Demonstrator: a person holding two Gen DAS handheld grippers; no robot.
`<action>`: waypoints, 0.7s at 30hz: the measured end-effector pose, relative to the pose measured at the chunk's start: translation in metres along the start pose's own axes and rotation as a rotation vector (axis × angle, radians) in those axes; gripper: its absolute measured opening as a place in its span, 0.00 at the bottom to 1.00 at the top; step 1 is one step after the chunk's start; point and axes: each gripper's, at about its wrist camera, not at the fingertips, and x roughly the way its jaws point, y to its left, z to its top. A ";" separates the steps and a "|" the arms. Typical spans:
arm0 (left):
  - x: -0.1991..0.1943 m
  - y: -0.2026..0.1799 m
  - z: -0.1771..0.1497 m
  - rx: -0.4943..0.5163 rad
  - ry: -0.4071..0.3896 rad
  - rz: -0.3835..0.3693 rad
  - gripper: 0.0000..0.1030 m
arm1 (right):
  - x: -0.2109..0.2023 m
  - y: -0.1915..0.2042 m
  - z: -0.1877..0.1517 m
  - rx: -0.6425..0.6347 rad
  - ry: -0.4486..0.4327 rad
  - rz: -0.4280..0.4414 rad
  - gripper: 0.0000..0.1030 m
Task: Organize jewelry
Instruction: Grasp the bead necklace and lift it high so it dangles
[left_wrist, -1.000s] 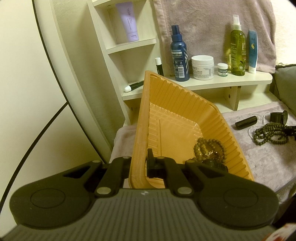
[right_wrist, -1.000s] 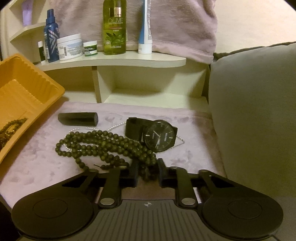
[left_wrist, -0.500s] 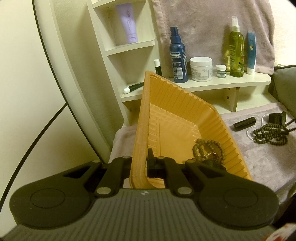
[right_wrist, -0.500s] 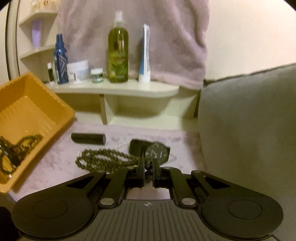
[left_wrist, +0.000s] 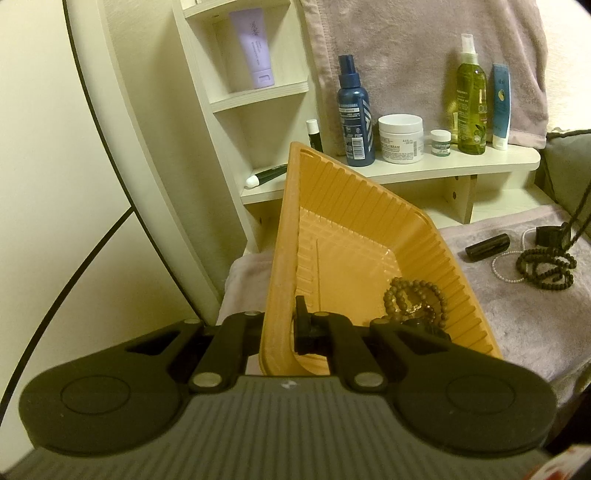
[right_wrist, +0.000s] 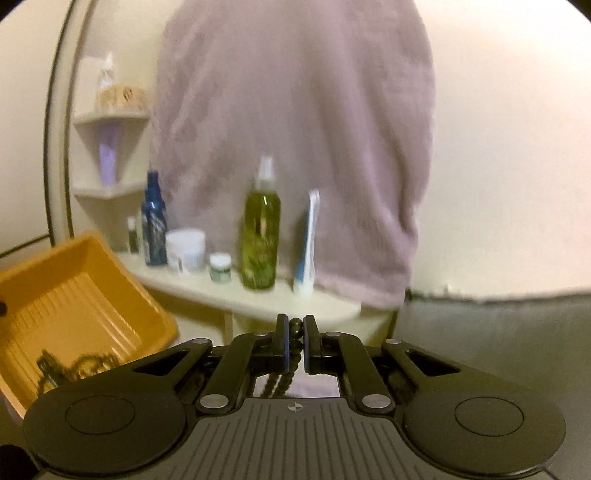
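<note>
My left gripper (left_wrist: 282, 328) is shut on the near rim of an orange ribbed tray (left_wrist: 354, 236), which is tilted up off the cloth. Inside the tray lie a brown bead bracelet (left_wrist: 413, 299) and other dark pieces. My right gripper (right_wrist: 294, 347) is shut on a dark bead necklace (right_wrist: 295, 325), whose strands hang down below the fingers. In the left wrist view the strands (left_wrist: 580, 214) rise off the cloth at the far right, with the lower loops (left_wrist: 546, 266) still resting there. Beside them lie a black watch (left_wrist: 550, 236), a thin pearl chain (left_wrist: 506, 267) and a black cylinder (left_wrist: 487, 245).
A pale wooden shelf (left_wrist: 461, 168) behind the tray carries a blue spray bottle (left_wrist: 352, 114), a white jar (left_wrist: 400, 138), a small jar (left_wrist: 440, 143), a green bottle (left_wrist: 471, 107) and a blue tube (left_wrist: 501, 107). A mauve towel (right_wrist: 288, 122) hangs above. A grey cushion (right_wrist: 498, 325) sits right.
My right gripper closed on the bead necklace and rose, tipping upward, so the strands now lift off the cloth. The left gripper and tray stayed put.
</note>
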 end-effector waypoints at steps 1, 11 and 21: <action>0.000 0.000 0.000 -0.002 0.000 0.000 0.05 | -0.002 0.000 0.006 -0.005 -0.012 0.004 0.07; -0.001 -0.001 0.001 -0.001 -0.002 -0.002 0.05 | -0.029 0.011 0.073 -0.075 -0.155 0.046 0.07; 0.000 0.000 0.001 -0.006 -0.004 -0.010 0.05 | -0.048 0.033 0.133 -0.100 -0.282 0.139 0.07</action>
